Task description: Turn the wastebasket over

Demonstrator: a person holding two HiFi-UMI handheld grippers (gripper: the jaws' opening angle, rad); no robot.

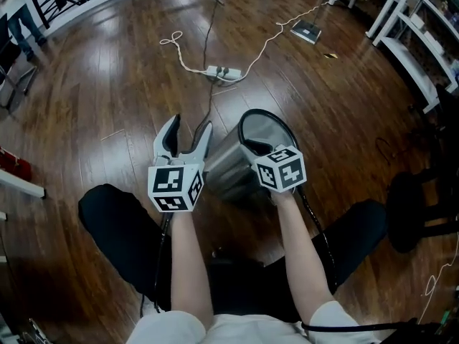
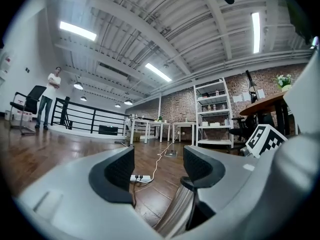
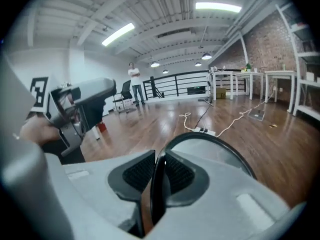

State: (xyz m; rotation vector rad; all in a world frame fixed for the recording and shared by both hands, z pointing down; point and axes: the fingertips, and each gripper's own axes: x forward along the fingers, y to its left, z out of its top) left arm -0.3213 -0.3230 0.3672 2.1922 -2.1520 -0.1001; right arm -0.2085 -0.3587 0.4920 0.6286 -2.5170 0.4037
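The wastebasket (image 1: pixel 228 165) is a silver metal bin with a black rim (image 1: pixel 271 120). It stands tilted on the wooden floor between my knees, its mouth turned up and away from me. My right gripper (image 1: pixel 259 149) is shut on the near side of the rim; in the right gripper view the thin black rim (image 3: pixel 212 143) runs between the pads of the right gripper (image 3: pixel 159 171). My left gripper (image 1: pixel 190 131) is open with nothing between its fingers, just left of the bin. In the left gripper view, the left gripper (image 2: pixel 159 170) has the bin's wall (image 2: pixel 176 215) low by its right finger.
A white power strip (image 1: pixel 222 72) with cables lies on the floor beyond the bin. A flat device (image 1: pixel 306 31) lies farther back. White shelves (image 1: pixel 419 45) line the right side, and a black chair (image 1: pixel 423 206) stands at the right. A person (image 2: pixel 50 96) stands far off by a railing.
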